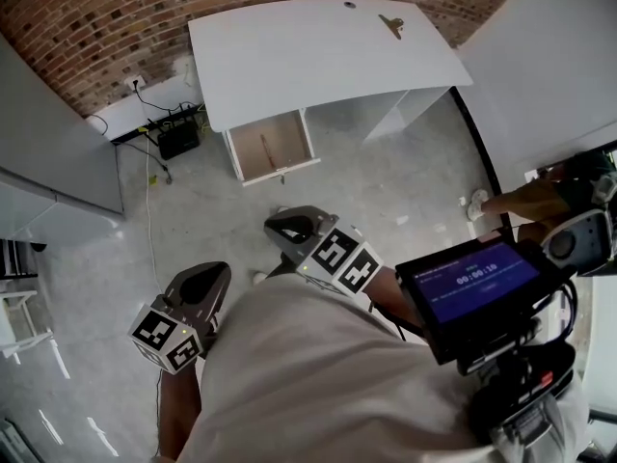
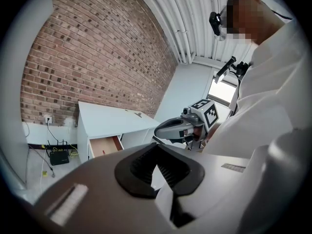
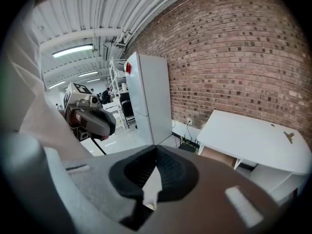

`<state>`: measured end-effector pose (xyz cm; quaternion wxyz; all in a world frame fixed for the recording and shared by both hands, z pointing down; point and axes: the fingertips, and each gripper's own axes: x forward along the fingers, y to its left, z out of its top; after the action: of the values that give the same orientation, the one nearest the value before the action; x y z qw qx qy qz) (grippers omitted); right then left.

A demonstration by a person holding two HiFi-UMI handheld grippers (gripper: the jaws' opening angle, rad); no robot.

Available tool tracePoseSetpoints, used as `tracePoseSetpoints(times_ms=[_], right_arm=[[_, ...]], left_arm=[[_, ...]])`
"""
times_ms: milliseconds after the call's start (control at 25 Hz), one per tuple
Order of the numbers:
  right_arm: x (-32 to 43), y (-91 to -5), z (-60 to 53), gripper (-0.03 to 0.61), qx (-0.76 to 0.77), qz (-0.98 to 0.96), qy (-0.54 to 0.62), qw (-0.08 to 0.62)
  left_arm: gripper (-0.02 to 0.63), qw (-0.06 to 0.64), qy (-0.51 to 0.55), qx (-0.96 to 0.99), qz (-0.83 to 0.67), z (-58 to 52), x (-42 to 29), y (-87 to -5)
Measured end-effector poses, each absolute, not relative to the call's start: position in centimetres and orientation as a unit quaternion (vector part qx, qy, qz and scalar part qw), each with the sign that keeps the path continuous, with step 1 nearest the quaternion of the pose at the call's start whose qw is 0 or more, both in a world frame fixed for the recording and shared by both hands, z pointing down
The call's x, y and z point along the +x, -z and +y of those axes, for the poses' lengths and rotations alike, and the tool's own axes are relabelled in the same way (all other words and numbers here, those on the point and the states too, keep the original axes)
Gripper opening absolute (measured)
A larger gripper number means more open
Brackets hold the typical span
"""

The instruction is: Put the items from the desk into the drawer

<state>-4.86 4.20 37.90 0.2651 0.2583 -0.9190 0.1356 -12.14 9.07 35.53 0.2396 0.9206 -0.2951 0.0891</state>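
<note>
1. The left tool (image 1: 204, 278) and the right tool (image 1: 289, 228) are held close to the person's body, well apart from the bench (image 1: 289, 56). Open floor (image 1: 386, 181) lies between them and the bench.
2. Each tool's jaws are together, with nothing between them.
3. The drawer (image 1: 274, 148) stands open under the bench's left part and juts out over the floor.
4. A small dark item (image 1: 390, 25) lies toward the bench's far right corner.
5. A blue screen (image 1: 469, 280) shows digits too small to read surely.

Red-brown brick wall (image 1: 77, 17) behind white flat-topped desk (image 1: 308, 46); pale grey concrete floor (image 1: 386, 191); tall white cabinet (image 3: 151, 96); glowing ceiling strip light (image 3: 73, 50).
</note>
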Motion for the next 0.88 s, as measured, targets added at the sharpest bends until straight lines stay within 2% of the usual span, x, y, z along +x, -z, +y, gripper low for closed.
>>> tracePoseSetpoints(times_ms=[880], right_arm=[[-4.25,-38.65,4.68,0.002,0.258,-0.916,-0.137,0.274]], left_arm=[[0.008,0.244,-0.095,0.921,-0.288,9.14,-11.28,-36.08]])
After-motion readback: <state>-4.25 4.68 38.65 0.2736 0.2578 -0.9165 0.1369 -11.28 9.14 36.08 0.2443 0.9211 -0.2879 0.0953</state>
